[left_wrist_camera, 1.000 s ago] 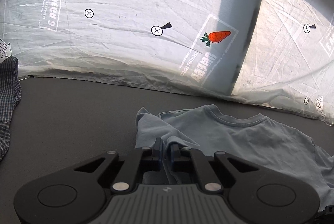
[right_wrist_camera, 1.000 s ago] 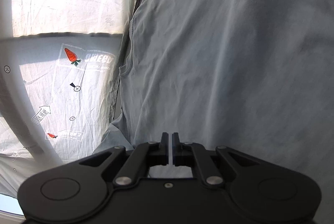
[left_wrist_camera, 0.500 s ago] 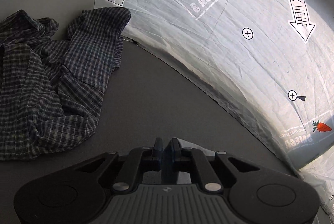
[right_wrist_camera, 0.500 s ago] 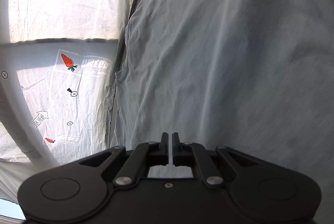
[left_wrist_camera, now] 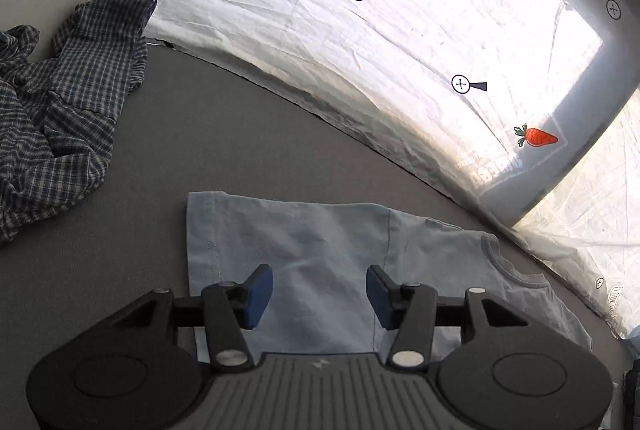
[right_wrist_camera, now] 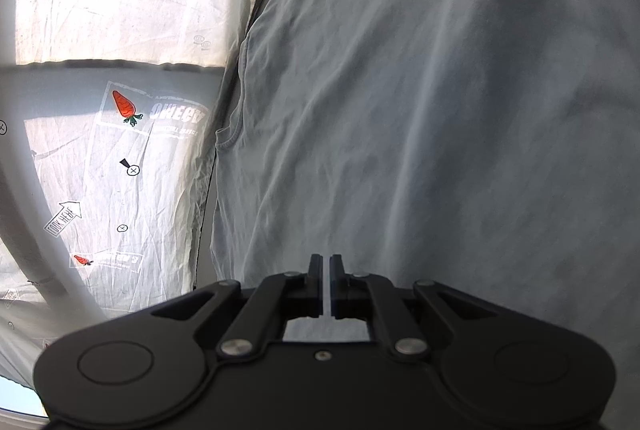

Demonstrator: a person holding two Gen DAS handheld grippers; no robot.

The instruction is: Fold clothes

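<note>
Your left gripper [left_wrist_camera: 319,296] is opening over the sleeve [left_wrist_camera: 288,242] while the right gripper [right_wrist_camera: 326,284], closed, is risking dragging the T-shirt [right_wrist_camera: 420,109] crooked.

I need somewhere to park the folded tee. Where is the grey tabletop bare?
Bare grey tabletop runs between the crumpled checked shirt on the left, the white printed sheet behind and the light blue T-shirt in front. It is crowded on the right, where the T-shirt reaches the sheet.
</note>
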